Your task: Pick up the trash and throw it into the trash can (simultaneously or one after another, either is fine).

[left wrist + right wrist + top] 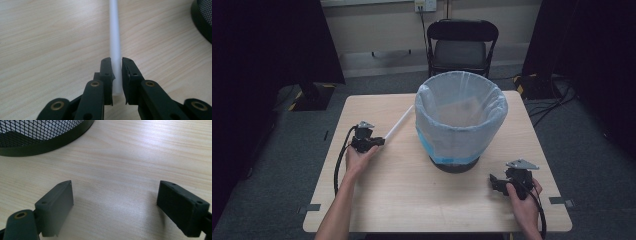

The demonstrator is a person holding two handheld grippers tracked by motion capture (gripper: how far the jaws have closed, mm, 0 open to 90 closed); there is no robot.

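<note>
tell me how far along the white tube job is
Done: the left tongs are shut on the near end of the white tube, which lies on the table. In hand: that grip only; the tube is not yet lifted. Left, probably: carrying it to the lined bin. The right tongs rest open beside the bin.

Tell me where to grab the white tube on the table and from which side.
Grip the white tube at its near end, coming in along its length from the person's side. It lies flat, thin and straight, so jaws straddle it easily, as the left hand-held gripper does now.
</note>
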